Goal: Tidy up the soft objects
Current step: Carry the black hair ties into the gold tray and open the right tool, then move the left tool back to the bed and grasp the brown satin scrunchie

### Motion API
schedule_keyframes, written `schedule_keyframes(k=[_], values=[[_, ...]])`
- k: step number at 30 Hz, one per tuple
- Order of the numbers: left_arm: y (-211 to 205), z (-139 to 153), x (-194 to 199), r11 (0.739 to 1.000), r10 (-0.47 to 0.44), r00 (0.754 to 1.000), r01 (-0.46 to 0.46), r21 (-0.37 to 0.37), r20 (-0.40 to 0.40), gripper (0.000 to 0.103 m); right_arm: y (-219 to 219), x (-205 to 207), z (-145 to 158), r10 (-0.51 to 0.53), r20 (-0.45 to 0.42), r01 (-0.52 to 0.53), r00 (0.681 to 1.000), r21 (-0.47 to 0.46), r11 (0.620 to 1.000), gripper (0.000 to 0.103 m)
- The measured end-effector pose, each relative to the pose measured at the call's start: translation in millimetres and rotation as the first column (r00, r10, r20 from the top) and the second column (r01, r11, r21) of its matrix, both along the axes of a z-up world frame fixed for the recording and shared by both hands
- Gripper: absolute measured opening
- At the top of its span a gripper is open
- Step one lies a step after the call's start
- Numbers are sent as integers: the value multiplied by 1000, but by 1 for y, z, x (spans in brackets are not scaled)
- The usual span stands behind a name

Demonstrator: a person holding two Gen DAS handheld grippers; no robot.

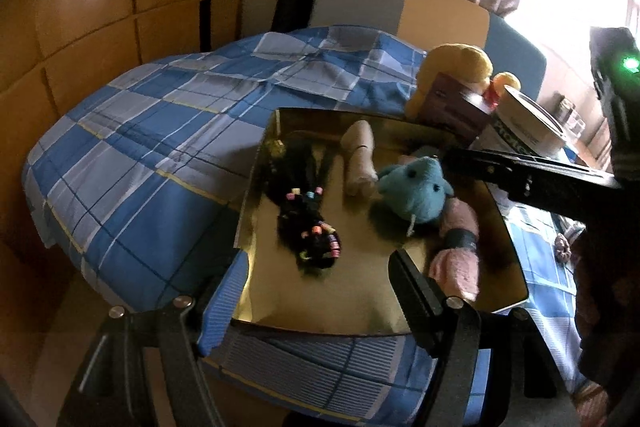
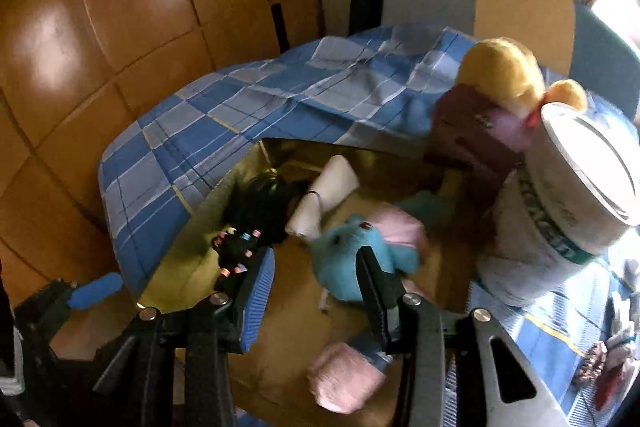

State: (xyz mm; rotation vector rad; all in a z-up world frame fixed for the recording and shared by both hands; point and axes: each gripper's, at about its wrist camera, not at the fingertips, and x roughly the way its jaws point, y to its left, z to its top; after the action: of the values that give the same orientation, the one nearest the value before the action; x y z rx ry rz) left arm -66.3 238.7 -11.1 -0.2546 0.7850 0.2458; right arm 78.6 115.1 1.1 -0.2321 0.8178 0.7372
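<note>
A gold box [image 1: 256, 187] lies on the blue plaid bed. In it are a blue plush [image 1: 412, 191], a black beaded hair piece [image 1: 308, 223], a cream rolled cloth [image 1: 360, 159] and a pink rolled cloth [image 1: 460, 251]. My left gripper [image 1: 312, 303] is open at the box's near edge, empty. My right gripper [image 2: 316, 275] is open above the box, its fingers either side of the blue plush [image 2: 352, 251], not gripping it. The pink cloth [image 2: 344, 375] lies under it. The right gripper's body also shows in the left wrist view [image 1: 532, 183].
A yellow plush [image 2: 504, 75], a maroon box [image 2: 480, 143] and a white tub [image 2: 568, 187] stand at the box's far right. Wooden wardrobe doors [image 1: 100, 7] lie to the left. The plaid quilt [image 1: 160, 131] covers the bed. Small items [image 2: 600, 363] lie at right.
</note>
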Motion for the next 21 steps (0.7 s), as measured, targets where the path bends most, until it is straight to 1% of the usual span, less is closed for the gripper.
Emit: schedule_keyframes(k=[6,11,16,19,20,21], values=[[-19,3,3,998,-55,998,55,28,-3,74,-36,-12,8,-32,81,32,996,0,999,43],[-35,3,7,994,-104,995,104,45,-8,74,-82,-12,22,-111,151,108,982,27,994,43],[-54,4,14,985,-157,987,158,62,-17,74,-138,0,32,-240,178,237,954,40,971,43],[-66,6,19,979,-191,981,192,75,-20,74,-175,11,34,-331,176,329,927,43,943,43],[-70,6,20,976,-202,979,203,81,-20,74,-191,16,34,-369,174,368,913,43,929,43],[-73,7,22,974,-211,977,212,85,-22,74,-200,18,34,-388,174,387,905,43,921,43]])
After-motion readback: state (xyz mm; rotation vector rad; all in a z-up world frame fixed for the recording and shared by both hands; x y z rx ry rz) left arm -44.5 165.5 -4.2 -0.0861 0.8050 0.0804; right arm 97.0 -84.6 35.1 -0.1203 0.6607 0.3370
